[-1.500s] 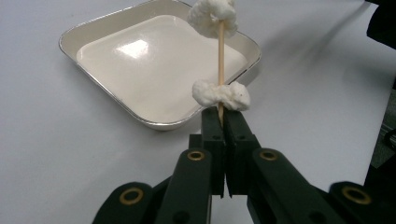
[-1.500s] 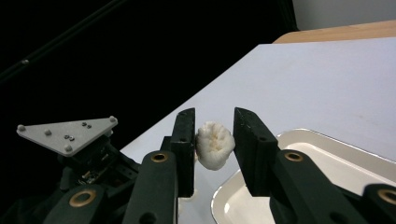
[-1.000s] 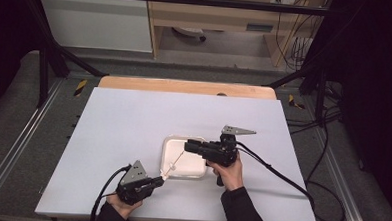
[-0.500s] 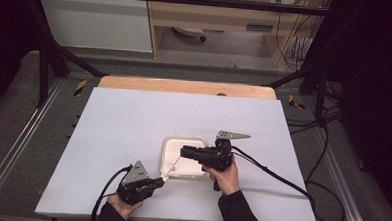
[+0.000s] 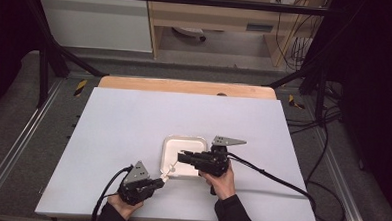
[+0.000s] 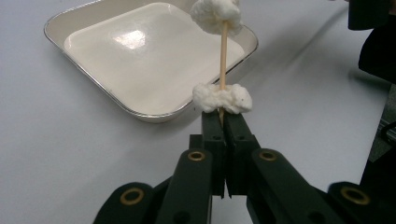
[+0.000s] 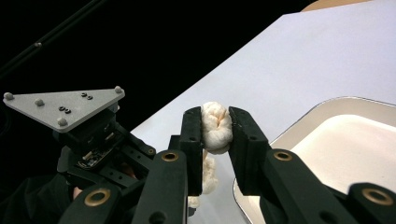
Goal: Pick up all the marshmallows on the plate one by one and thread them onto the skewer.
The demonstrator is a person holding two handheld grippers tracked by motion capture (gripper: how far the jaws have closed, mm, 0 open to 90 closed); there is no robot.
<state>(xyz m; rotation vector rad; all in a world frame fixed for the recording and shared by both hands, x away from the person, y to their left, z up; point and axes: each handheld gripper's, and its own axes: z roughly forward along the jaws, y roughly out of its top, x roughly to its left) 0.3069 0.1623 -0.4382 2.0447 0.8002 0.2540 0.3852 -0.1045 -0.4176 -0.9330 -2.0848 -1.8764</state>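
Note:
My left gripper [image 6: 223, 116] is shut on the bottom of a thin wooden skewer [image 6: 223, 56] that stands upright beside the tray. One white marshmallow [image 6: 222, 98] sits low on the stick, just above the jaws. A second marshmallow [image 7: 215, 126] is at the stick's top, and my right gripper [image 7: 216, 114] is shut on it. Its jaws have just been closing, and the pads squeeze its sides. In the high view the right gripper [image 5: 181, 157] reaches left over the white tray [image 5: 185, 137] toward the left gripper [image 5: 162, 180] at the tray's near left corner.
The shallow white tray [image 6: 93, 79] with a metal rim lies on the white table and holds nothing. Cables trail from both grippers toward the table's near and right edges. A wooden strip [image 5: 185, 86] runs along the far edge.
The right gripper has come down and to the left over the tray, toward the top of the skewer. The left gripper has stayed where it was.

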